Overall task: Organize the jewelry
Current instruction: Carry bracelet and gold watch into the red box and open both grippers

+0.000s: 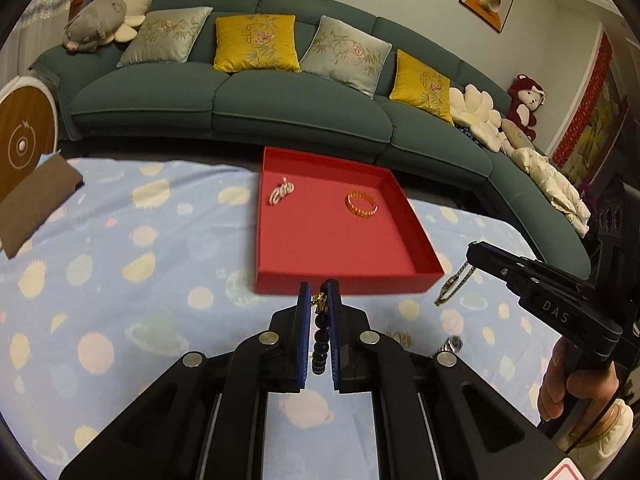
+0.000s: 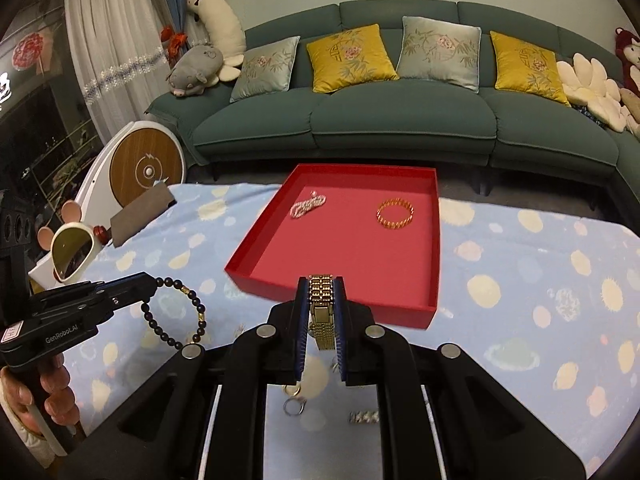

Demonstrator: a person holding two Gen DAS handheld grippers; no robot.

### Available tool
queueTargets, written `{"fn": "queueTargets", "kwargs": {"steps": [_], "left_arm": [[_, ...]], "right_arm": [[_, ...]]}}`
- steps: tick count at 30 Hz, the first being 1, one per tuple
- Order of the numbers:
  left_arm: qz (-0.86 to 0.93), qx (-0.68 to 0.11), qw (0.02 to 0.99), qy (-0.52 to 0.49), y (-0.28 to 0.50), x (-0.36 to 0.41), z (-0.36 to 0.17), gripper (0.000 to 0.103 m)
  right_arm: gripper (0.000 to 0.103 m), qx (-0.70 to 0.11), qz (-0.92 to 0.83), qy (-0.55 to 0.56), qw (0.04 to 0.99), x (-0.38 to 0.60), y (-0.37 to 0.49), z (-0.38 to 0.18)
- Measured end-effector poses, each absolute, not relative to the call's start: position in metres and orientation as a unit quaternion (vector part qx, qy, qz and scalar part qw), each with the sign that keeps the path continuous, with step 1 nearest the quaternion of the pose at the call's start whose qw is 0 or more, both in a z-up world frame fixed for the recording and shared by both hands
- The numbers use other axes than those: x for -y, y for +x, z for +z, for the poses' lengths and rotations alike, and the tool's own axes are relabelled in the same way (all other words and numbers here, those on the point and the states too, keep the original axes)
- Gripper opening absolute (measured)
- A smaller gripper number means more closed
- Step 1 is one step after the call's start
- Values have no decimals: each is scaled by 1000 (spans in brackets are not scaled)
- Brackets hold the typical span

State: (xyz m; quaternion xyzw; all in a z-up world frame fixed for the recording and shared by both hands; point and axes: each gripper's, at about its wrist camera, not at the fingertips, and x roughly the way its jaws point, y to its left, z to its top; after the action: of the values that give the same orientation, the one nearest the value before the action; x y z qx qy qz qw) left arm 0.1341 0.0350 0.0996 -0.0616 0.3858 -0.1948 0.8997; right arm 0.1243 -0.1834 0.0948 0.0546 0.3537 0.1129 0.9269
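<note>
Table: your blue spotted blanket [image 1: 120, 264] covers it.
Left gripper [image 1: 320, 292]: squeezed tight on your dark bead bracelet [image 1: 321, 340].
Right gripper [image 2: 321, 284]: pinching the gold watch [image 2: 321, 312].
Right view only: rings [image 2: 295, 405] lying on the blanket under the gripper.
Red tray [image 2: 434, 248]: behind, holding a gold bangle [image 2: 395, 213] and pearls [image 2: 308, 205].

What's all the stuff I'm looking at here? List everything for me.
red tray: one, red, on the blanket before the sofa
pearl piece: one, whitish, in the tray, left
gold bangle: one, orange-gold, in the tray, right
bead bracelet: one, dark with gold beads, held in the left claw
gold watch band: one, gold, held in the right claw
small rings: a few, silver, on the blanket near the right claw
blanket: one, pale blue, planet print
sofa: one, dark green
cushions: four, two yellow, two grey
left claw: shut on the bracelet
right claw: shut on the band
</note>
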Motion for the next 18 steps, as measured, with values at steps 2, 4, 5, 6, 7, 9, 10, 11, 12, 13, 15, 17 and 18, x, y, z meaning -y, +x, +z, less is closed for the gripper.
{"fn": "queueTargets", "kwargs": {"steps": [2,4,5,6,7,9,10,11,12,13,15,17,18], "left_arm": [[-192,-375,906,-46,153,-25,110,6],[-188,-371,908,-35,177,-12,114,6],[-189,-372,908,-31,191,-6,114,6],[-183,-372,910,-28,203,0,113,6],[-182,-373,909,-24,214,5,110,6],[-174,-374,911,-21,237,14,102,6],[-173,-376,910,-21,247,16,98,6],[-172,-381,908,-23,259,20,92,6],[-167,-385,907,-24,268,22,85,6],[-167,-391,905,-25,277,25,79,6],[-160,-398,903,-28,291,27,66,6],[-155,-402,902,-23,302,30,54,6],[-148,-405,902,-20,306,30,49,6]], "right_arm": [[11,-350,101,57,930,192,147,101],[11,-351,92,64,930,200,169,104],[11,-349,87,67,931,203,180,104],[11,-348,83,68,931,206,191,103],[11,-348,80,70,931,208,199,101],[11,-350,75,80,930,212,216,95],[11,-352,73,86,929,213,225,90],[11,-354,70,88,928,214,233,85],[11,-357,69,88,927,214,238,79],[11,-362,69,91,925,214,246,72],[11,-372,68,96,921,213,257,59],[11,-379,66,97,918,213,267,45],[11,-382,65,96,917,213,270,39]]}}
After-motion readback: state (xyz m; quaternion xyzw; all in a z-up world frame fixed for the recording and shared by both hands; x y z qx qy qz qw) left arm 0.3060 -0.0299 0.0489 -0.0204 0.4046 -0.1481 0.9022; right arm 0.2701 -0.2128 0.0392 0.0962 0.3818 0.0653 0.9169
